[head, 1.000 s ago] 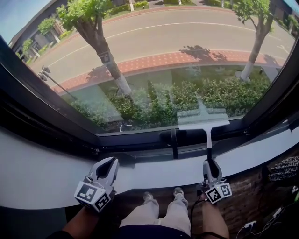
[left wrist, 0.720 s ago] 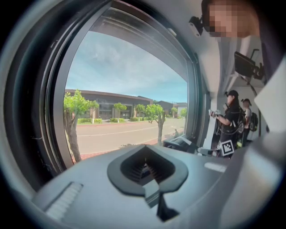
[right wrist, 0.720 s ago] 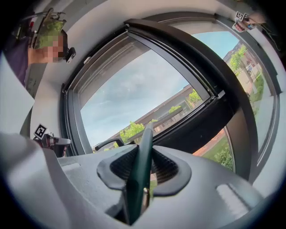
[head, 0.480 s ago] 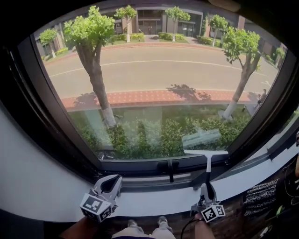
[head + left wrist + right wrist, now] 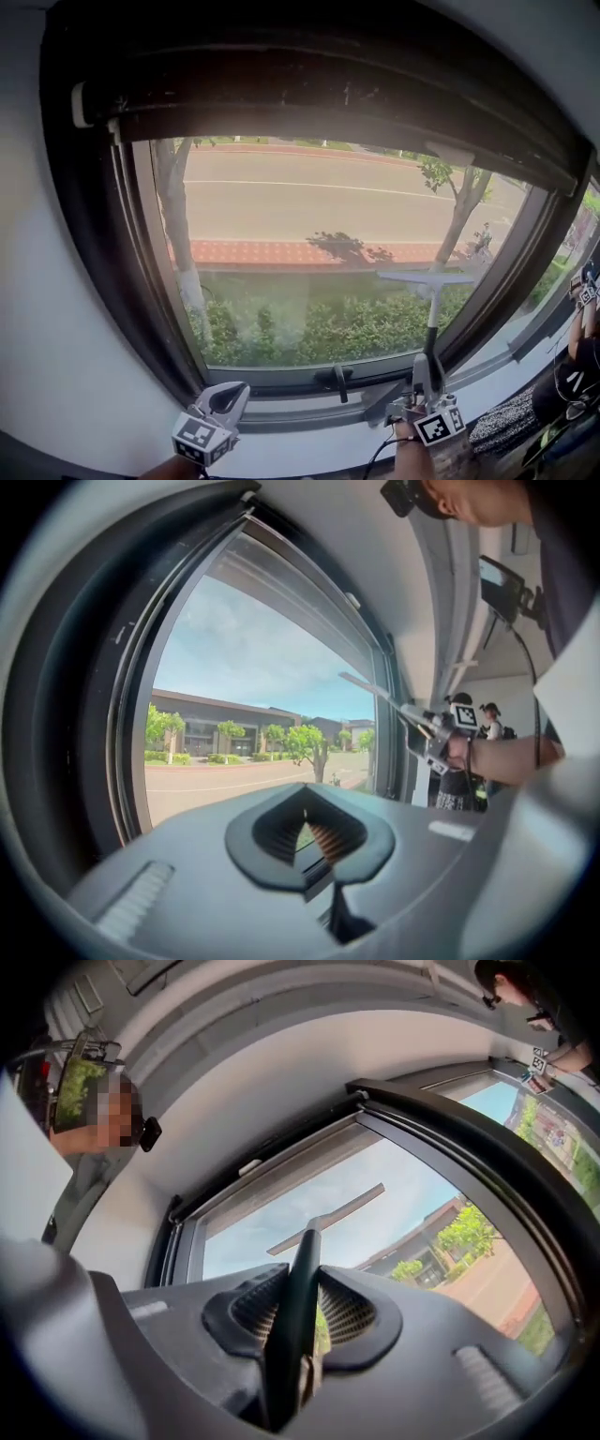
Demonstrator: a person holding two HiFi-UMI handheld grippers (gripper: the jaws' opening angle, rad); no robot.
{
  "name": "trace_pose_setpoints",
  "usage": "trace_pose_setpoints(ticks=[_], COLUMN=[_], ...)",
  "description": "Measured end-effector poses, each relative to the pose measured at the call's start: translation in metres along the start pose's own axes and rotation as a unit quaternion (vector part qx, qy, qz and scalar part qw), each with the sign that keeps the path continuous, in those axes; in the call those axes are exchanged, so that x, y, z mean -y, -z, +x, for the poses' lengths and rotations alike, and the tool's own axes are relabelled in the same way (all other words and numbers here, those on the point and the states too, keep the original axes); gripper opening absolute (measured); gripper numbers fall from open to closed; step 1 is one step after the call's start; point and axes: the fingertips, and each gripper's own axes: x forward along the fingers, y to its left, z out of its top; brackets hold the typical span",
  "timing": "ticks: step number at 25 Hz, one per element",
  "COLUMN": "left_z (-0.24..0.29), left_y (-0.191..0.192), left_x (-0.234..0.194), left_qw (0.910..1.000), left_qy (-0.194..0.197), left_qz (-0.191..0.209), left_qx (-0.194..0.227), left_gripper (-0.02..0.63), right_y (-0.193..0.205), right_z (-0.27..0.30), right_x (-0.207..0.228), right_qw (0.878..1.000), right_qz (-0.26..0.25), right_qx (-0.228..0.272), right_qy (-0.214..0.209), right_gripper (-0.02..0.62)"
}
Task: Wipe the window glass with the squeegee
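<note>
Right tool (image 5: 425, 371) clenches the handle of the grey T-shaped squeegee (image 5: 427, 278). A tilt could lift its blade, ahead, off the clear window glass (image 5: 300, 225), leaving streaks. Left tool (image 5: 226, 397) is closed, empty.

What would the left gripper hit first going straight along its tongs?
Probably the window glass: the left gripper points at the pane with nothing in between. It sits low, so the bottom frame could come first; depth is unclear.
</note>
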Motion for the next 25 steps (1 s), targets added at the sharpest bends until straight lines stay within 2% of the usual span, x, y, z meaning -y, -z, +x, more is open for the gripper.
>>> trace_pose_setpoints(ticks=[5, 8, 12, 16, 25], left_z=[-0.002, -0.003, -0.006, -0.007, -0.001], left_y=[-0.014, -0.031, -0.048, -0.051, -0.051], left_x=[-0.005, -0.012, -0.020, -0.030, -0.034], left_qw=[0.9999, 0.9992, 0.9975, 0.9955, 0.9924], left_qy=[-0.008, -0.030, -0.057, -0.084, -0.113], left_qz=[0.002, 0.008, 0.033, 0.035, 0.044], left_qx=[0.013, 0.024, 0.027, 0.027, 0.022], left_gripper=[0.008, 0.008, 0.008, 0.008, 0.007], right_y=[-0.059, -0.086, -0.110, -0.124, -0.128], right_z=[0.071, 0.108, 0.150, 0.174, 0.190], right_x=[-0.058, -0.074, -0.087, -0.092, -0.106], right_qw=[0.995, 0.989, 0.980, 0.974, 0.967], right_qz=[-0.036, -0.049, -0.041, -0.029, -0.021], right_qx=[0.061, 0.087, 0.129, 0.154, 0.177], right_qy=[-0.077, -0.105, -0.144, -0.162, -0.184], right_gripper=[0.104, 0.104, 0.104, 0.104, 0.104])
